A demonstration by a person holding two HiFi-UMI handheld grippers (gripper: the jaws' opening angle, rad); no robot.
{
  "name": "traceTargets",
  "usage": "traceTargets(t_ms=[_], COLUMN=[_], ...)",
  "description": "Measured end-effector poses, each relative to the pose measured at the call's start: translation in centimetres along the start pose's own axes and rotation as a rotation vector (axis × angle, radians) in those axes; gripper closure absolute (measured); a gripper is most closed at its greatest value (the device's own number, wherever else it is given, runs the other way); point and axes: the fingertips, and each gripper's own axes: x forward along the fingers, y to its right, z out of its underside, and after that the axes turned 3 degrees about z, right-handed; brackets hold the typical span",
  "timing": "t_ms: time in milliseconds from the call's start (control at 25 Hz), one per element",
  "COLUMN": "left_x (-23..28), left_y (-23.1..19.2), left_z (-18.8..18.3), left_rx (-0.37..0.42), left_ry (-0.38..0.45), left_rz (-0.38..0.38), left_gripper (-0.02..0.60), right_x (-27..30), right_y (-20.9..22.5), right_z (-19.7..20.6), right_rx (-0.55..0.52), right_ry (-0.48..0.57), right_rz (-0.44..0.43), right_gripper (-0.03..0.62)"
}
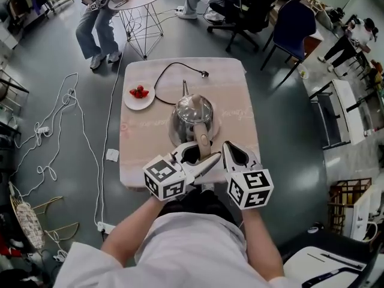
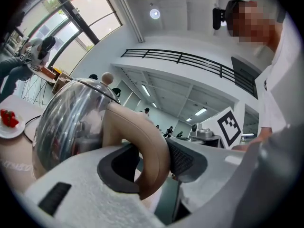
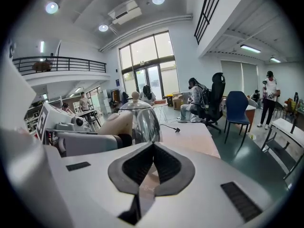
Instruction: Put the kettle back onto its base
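Observation:
A shiny steel kettle (image 1: 193, 114) with a beige handle (image 1: 204, 143) stands at the middle of the pink-clothed table (image 1: 234, 95). Its black cord (image 1: 162, 77) runs from under it to a loose plug (image 1: 204, 74). The base is hidden beneath the kettle, and I cannot tell whether the kettle rests on it. My left gripper (image 1: 201, 156) is shut on the handle (image 2: 145, 146), which sits between its dark pads (image 2: 183, 158). My right gripper (image 1: 235, 155) hangs just right of the handle, shut and empty (image 3: 152, 165); the kettle (image 3: 138, 120) shows ahead of it.
A white plate with strawberries (image 1: 139, 95) sits at the table's left, a hand's width from the kettle. Beyond the far edge stand a round wire-legged side table (image 1: 141, 8), a seated person (image 1: 99, 17) and office chairs (image 1: 246, 11). White cables (image 1: 60, 119) trail on the floor at left.

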Motion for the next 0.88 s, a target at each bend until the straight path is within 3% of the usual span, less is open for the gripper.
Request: traceTargets(t_ms=[280,520,880], left_x=[4.1,5.4,7.2], left_y=[-4.1,-6.5,-7.6], left_z=[1.0,1.9,2.6], left_rx=[-0.025,-0.035,-0.023], left_ry=[0.042,0.058,0.079], left_rz=[-0.116,-0.178,-0.217], left_gripper=[0.405,0.405,0.402], right_x=[3.4,5.5,6.8], right_y=[4.9,6.1,7.8], right_z=[0.4,1.7,2.6], right_rx=[-0.026,-0.06,-0.073], right_ry=[-0.066,-0.121,-0.15], right_rz=[-0.089,-0.16,-0.202], right_gripper=[0.589,0.589,0.589])
